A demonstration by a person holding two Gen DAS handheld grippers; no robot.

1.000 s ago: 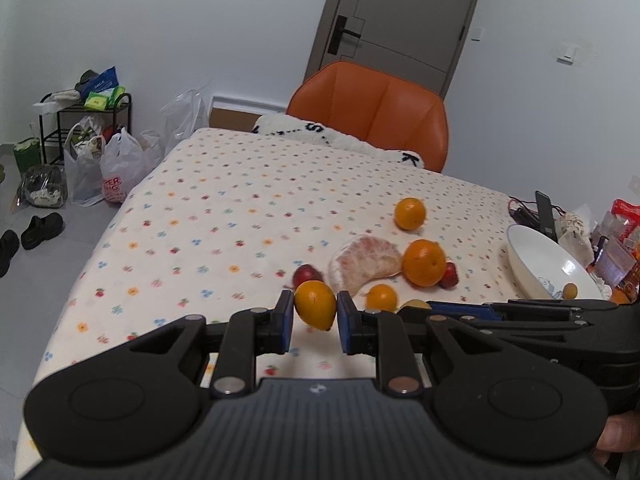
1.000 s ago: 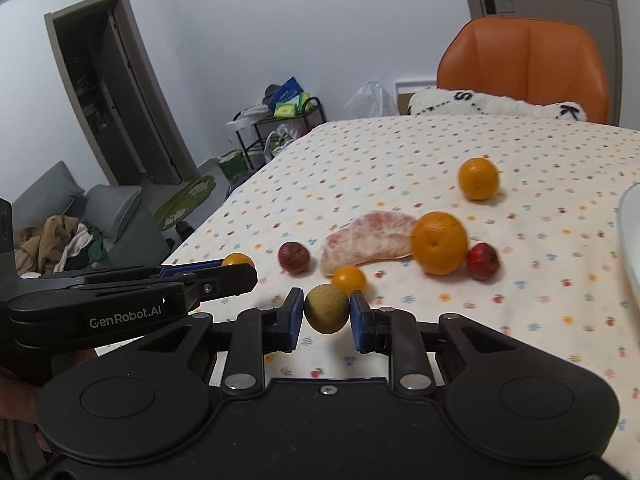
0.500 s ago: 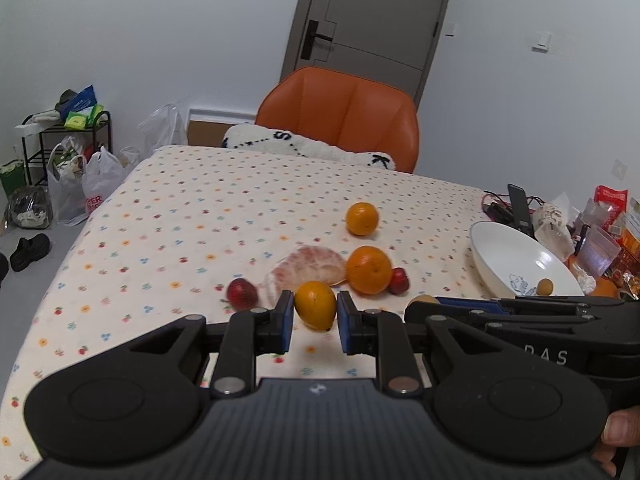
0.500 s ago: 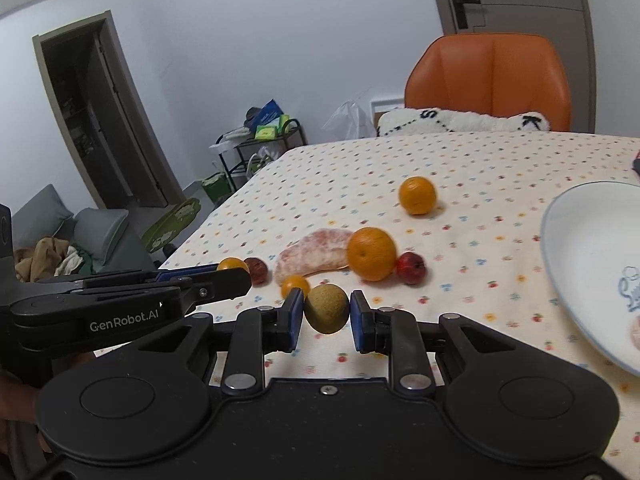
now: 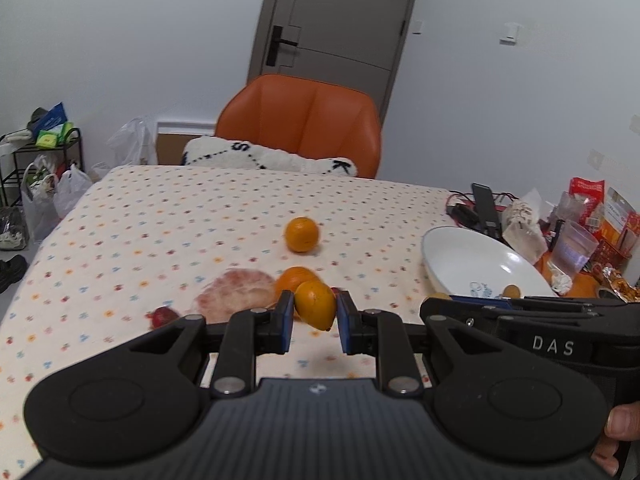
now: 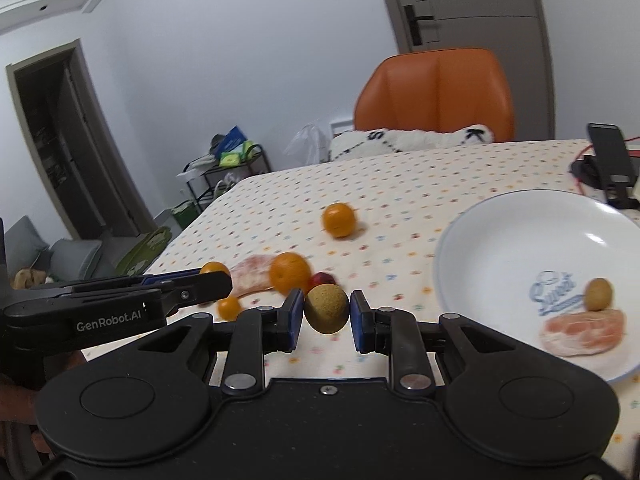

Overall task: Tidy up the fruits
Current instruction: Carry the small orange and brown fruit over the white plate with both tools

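Soft, even indoor light, faint shadows. Fisheye bends the edges, corners dark. Right view's oranges point(image 6: 339, 221) smear with blur

White walls point(image 5: 120, 40) all round, even flat light. Straight ahead of grippers – grey door point(image 5: 336, 20) with black handle, orange chair point(image 5: 304, 132) pushed against far edge of table, fluffy white cushion point(image 5: 272, 158) on it. Table under cream dotted cloth point(image 5: 160, 220). Off to left – black wire rack point(image 5: 44, 152) with packets, plastic bags point(image 5: 52, 192) on grey floor. Farther left, dark doorway point(image 6: 60, 136), grey sofa point(image 6: 60, 252).
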